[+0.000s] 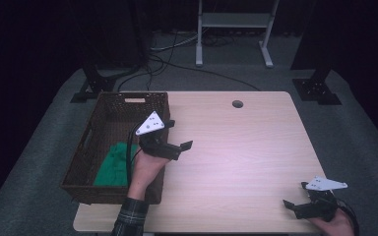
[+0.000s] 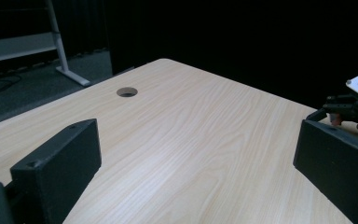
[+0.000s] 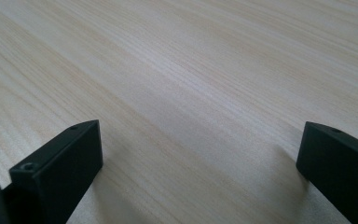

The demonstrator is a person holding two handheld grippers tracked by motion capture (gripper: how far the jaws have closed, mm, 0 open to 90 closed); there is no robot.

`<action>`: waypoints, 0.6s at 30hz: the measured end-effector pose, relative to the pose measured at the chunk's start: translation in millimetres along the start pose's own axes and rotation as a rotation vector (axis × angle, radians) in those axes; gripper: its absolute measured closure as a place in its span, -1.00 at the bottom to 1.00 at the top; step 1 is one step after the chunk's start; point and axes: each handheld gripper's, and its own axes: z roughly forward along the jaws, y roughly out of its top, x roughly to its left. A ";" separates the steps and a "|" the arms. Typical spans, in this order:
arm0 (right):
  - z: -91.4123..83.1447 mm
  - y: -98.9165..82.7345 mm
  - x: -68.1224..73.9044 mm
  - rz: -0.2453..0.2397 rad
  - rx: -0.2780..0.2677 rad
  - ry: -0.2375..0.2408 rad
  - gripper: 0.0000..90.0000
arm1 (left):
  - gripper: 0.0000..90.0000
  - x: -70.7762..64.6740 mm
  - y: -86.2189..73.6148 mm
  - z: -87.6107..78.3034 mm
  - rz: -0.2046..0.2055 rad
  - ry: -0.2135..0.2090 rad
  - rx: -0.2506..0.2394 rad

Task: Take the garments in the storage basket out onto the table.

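Note:
A dark wicker basket (image 1: 86,164) stands on the left part of the light wood table (image 1: 236,147). A green cloth (image 1: 114,164) lies inside it. My left gripper (image 1: 178,134) hangs just right of the basket's right rim, pointing out over the table. In the left gripper view my left gripper (image 2: 196,154) is open with only bare wood between the jaws. My right gripper (image 1: 296,195) sits low at the table's front right corner. Seen in its own view, my right gripper (image 3: 198,158) is open and holds nothing.
A round cable hole (image 1: 237,103) is near the table's far edge, and the hole (image 2: 127,92) lies ahead of the left jaws. The other gripper (image 2: 356,105) is visible far right in the left gripper view. Stand legs (image 1: 231,34) and cables lie on the floor behind.

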 end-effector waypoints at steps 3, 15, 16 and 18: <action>0.0 0.0 0.0 0.000 0.000 0.000 -1.00 | -1.00 1.6 -0.8 -1.9 -0.004 0.003 -0.002; 0.0 0.0 -0.1 0.000 0.000 0.000 -1.00 | -1.00 5.9 -2.4 -8.1 -0.010 0.019 -0.002; 0.0 0.0 -0.1 -0.001 0.000 0.000 -1.00 | -1.00 6.0 -2.3 -8.3 -0.009 0.018 -0.002; 0.0 0.0 0.0 0.000 0.000 0.000 -1.00 | -1.00 6.5 -2.3 -9.3 -0.006 0.022 0.002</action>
